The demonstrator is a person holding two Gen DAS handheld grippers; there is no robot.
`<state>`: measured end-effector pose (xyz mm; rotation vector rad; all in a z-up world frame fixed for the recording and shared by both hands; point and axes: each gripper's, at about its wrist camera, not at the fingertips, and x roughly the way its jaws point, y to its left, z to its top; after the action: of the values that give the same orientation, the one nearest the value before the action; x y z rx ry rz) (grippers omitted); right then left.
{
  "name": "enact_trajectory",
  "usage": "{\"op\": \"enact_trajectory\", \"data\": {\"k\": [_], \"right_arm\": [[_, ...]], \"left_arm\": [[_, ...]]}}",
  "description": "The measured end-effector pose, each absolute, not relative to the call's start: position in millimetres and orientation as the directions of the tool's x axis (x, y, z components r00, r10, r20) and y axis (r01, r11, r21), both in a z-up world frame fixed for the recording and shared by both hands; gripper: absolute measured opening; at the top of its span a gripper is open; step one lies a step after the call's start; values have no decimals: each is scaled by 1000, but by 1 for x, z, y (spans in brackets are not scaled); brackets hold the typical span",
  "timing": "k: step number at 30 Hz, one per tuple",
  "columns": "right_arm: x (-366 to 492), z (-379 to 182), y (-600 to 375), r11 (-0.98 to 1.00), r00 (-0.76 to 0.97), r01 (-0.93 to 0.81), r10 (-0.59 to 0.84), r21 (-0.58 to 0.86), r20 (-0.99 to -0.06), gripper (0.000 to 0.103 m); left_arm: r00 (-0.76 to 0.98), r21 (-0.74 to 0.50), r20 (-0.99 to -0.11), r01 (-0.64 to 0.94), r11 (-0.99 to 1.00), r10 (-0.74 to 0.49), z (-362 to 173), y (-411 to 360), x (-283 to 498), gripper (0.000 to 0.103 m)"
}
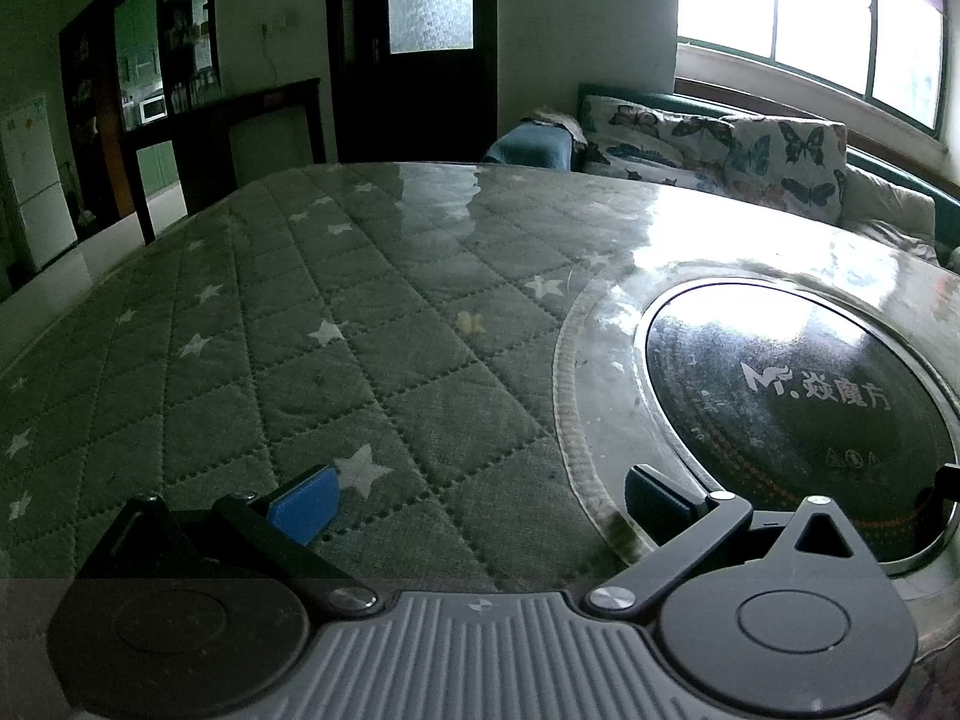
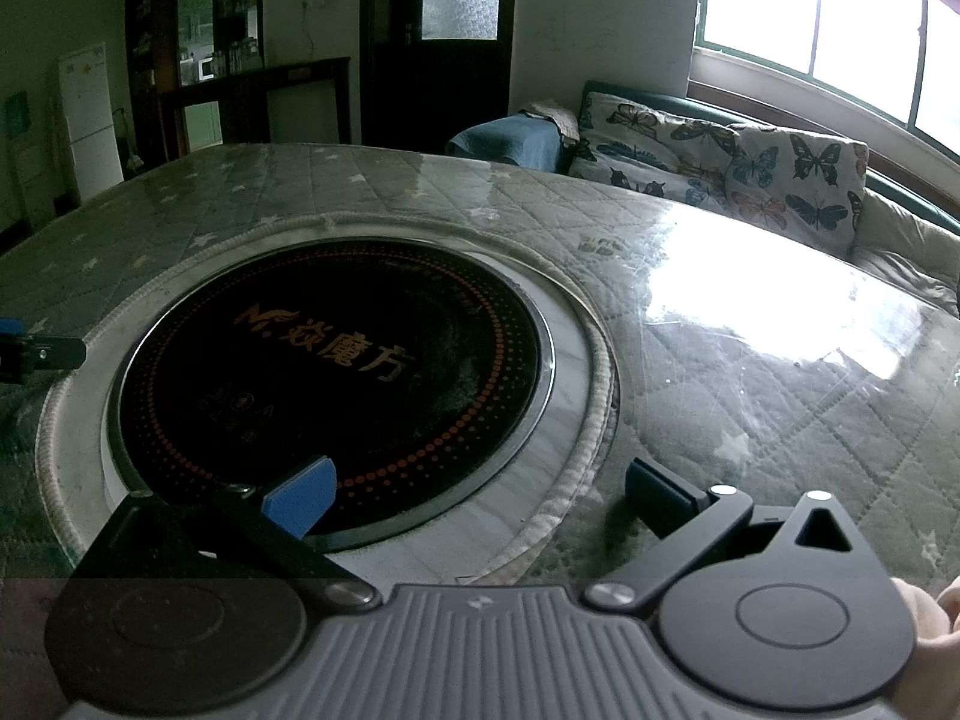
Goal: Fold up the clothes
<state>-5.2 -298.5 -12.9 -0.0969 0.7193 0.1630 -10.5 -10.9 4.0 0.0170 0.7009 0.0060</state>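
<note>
Hovering low over the quilted star-print table cover (image 1: 312,324), left gripper (image 1: 480,495) has jaws spread wide, empty. Right gripper (image 2: 477,495) likewise agape, above the round black cooktop (image 2: 336,360) set into the table. Clothes apparently outside both views; orientation untellable.

A: What is the left gripper (image 1: 480,501) doing?
B: It is hovering level, its blue-padded fingers (image 1: 305,507) spread wide apart, gripping nothing.
A: And the right gripper (image 2: 477,495)?
B: It is posing the same, fingers parted and empty, with a hand (image 2: 933,648) showing at its lower right edge.
</note>
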Motion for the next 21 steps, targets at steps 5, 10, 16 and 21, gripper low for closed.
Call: {"op": "enact_trajectory", "data": {"k": [5,10,16,21], "right_arm": [[-6,-13,-299,983,741,-182,113,-35,-662,103],[-11,-11,-299,982,740,-180,104,-46,-665,103],[-25,-8,-302,984,751,-168,95,-50,-653,103],[-37,-3,-304,985,760,-165,97,-46,-643,103]], "left_arm": [[761,19,-648,-14,1000,23,5,-11,-11,103],[752,18,-658,-21,1000,28,6,-14,-11,103],[748,21,-663,-18,1000,27,7,-19,-16,103],[742,18,-670,-14,1000,22,9,-25,-21,103]]}}
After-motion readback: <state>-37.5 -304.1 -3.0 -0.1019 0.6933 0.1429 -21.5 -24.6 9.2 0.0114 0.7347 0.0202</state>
